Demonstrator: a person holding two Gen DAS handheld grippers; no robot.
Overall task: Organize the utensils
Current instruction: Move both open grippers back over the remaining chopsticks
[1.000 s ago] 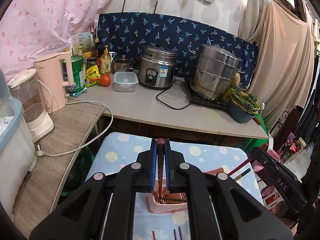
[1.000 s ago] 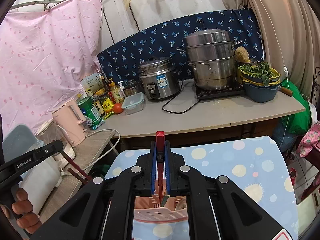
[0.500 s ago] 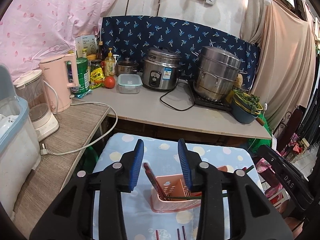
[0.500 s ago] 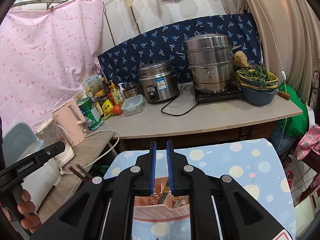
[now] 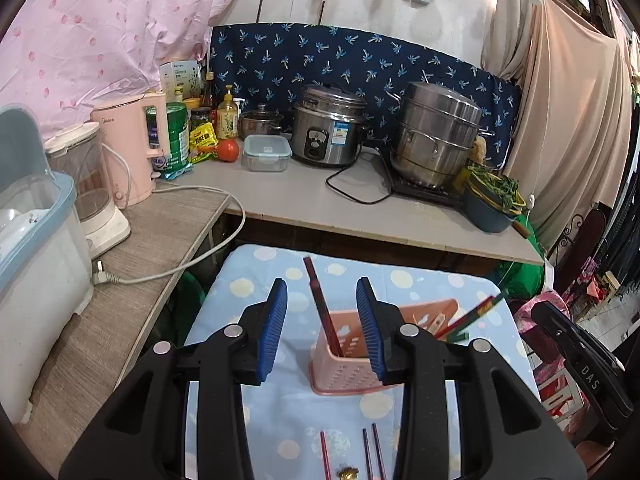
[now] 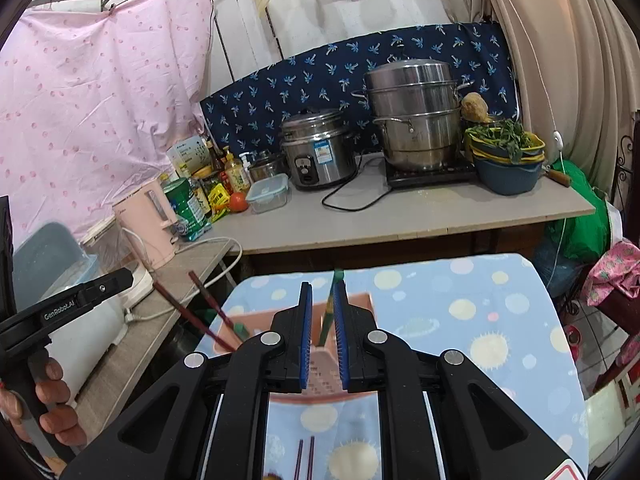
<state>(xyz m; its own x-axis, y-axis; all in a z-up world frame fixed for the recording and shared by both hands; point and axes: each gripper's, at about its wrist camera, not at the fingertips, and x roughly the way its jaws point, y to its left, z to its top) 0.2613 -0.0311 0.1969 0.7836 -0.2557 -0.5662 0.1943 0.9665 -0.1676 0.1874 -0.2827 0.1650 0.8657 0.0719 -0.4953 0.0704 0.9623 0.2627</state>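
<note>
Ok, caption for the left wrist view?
Open left gripper behind a pink perforated plastic utensil basket holding a dark red chopstick, on a dotted blue cloth.

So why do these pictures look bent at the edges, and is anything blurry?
Left wrist view: fisheye lens, so the counter edge bows and the corners go black; the pink basket is sharp, lighting soft and even. Right wrist view: same bending and dark corners; the green-tipped chopstick between the gripper's blue pads and the basket are smeared by motion blur.

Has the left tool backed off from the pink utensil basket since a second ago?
Yes. The left tool has pulled back toward the camera side: the basket now shows between its open pads.
</note>
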